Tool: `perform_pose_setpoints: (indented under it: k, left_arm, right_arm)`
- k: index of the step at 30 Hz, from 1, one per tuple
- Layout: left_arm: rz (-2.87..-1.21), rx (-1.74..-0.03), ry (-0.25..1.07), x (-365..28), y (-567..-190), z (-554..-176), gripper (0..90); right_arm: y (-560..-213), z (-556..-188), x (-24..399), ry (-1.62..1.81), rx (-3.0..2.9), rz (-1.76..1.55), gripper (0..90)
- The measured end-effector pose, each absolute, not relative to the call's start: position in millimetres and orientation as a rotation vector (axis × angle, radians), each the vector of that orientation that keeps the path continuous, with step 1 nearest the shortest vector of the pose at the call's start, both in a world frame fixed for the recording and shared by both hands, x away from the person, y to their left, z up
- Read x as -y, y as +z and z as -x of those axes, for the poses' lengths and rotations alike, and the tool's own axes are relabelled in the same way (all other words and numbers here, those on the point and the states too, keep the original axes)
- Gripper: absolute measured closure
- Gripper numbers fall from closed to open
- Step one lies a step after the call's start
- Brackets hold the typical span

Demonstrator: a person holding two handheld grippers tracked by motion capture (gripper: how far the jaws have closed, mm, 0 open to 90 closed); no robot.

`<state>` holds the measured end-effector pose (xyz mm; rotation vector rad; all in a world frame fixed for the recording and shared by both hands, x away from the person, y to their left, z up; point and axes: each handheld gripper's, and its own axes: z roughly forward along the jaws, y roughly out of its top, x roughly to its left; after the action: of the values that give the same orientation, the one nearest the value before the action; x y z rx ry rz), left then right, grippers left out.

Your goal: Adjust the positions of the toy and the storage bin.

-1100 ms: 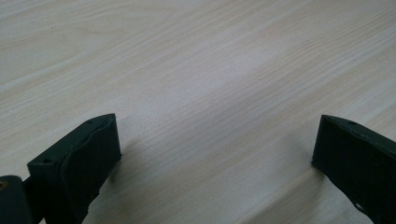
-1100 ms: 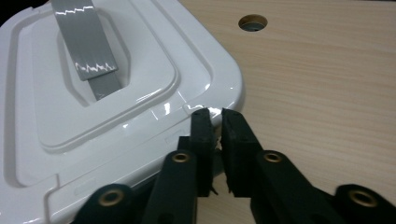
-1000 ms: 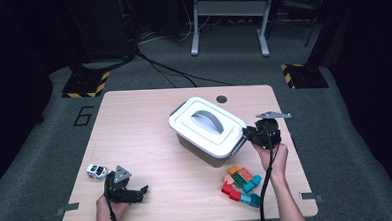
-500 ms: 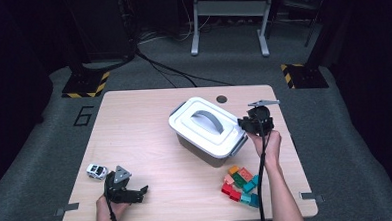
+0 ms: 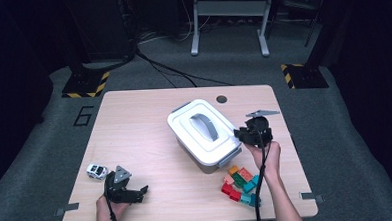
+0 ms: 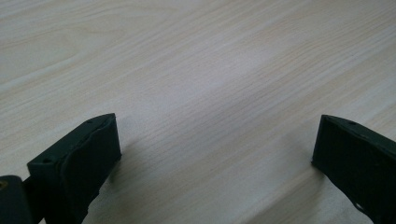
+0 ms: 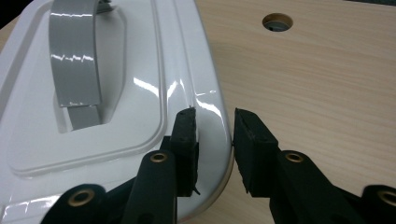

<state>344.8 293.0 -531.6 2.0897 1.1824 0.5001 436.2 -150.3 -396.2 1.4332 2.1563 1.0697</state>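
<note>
Black two-jaw claws (image 5: pixel 241 134), brass rivets, grey triangular top plates, trailing black cables.

The worktop (image 5: pixel 145 137) is pale wood-grain laminate, smooth and matt, with fine streaks running along it. At its middle, the box lid (image 7: pixel 140 98) looks like hard white plastic, very glossy, throwing bright highlights along its raised rim. Its handle (image 7: pixel 74 51) is grey plastic, also shiny. The right tool (image 7: pixel 215 140) has matt black pads, slightly rough and chipped at the edges, on black arms with brass-coloured rivets. The left tool (image 6: pixel 212 154) shows the same dull black, rubbery-looking pads. The blocks (image 5: pixel 239 183) near right look like smooth coloured plastic. The floor (image 5: pixel 334 114) is dull grey carpet.
</note>
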Motion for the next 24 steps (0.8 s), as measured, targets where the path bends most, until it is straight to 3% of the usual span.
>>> perform_pose_setpoints:
  k: [14, 24]
  left_arm:
    - [-2.090, -1.184, 0.500, -293.0, -531.5, -344.7, 0.9]
    - [-2.091, -1.183, 0.502, -293.0, -531.5, -344.7, 0.9]
  right_arm:
    - [-401.1, -406.4, 109.4, 1.189, -2.258, -1.302, 67.6]
    - [-398.6, -396.9, 153.0, 1.217, -2.113, -1.328, 30.1]
